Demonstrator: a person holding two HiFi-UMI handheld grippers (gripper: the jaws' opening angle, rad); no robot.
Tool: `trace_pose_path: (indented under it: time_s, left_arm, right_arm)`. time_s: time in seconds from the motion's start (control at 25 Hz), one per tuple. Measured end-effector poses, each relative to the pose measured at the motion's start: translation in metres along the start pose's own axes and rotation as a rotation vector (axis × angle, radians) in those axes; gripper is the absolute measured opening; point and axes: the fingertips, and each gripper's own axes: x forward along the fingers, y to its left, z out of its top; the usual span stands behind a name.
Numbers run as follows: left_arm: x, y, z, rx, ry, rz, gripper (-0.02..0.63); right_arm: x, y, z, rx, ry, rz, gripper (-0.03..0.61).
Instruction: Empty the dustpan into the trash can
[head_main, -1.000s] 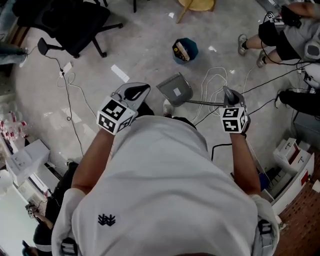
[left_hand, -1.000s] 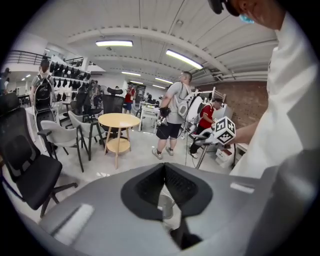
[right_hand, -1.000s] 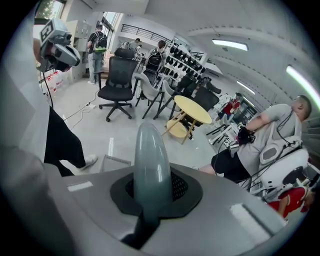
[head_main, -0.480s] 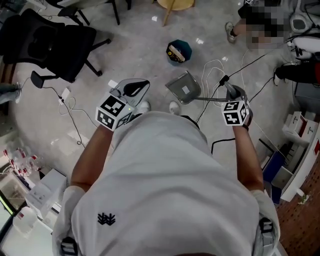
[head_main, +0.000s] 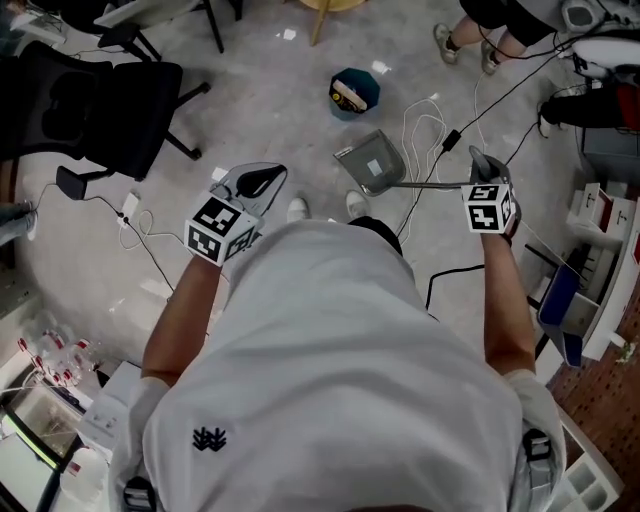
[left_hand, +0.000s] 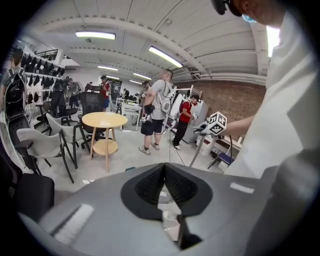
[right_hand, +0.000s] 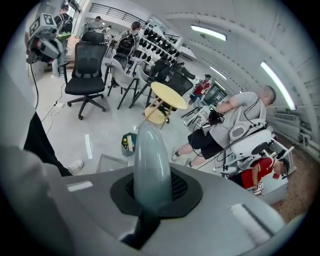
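Since the right tool (head_main: 484, 175) clamps the long handle (head_main: 430, 184), the dustpan (head_main: 373, 162) hangs level, likely retaining its load, short of the trash can (head_main: 353, 92); the left tool (head_main: 258, 182) is closed, empty.

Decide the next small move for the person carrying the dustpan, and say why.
Probably swing the dustpan forward until its pan hangs over the trash can. The right tool is clamped on the handle, the pan is short of the can with floor showing between them, and a white scrap lies in it.
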Motion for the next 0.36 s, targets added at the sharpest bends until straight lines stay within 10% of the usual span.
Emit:
trace_pose_path:
  time_s: [0.36]
  left_arm:
    - [-0.014, 0.017, -0.038, 0.018, 0.053, -0.053, 0.055]
  right_arm:
    - [-0.025, 0.005, 0.007, 0.053, 0.013, -0.073, 0.002]
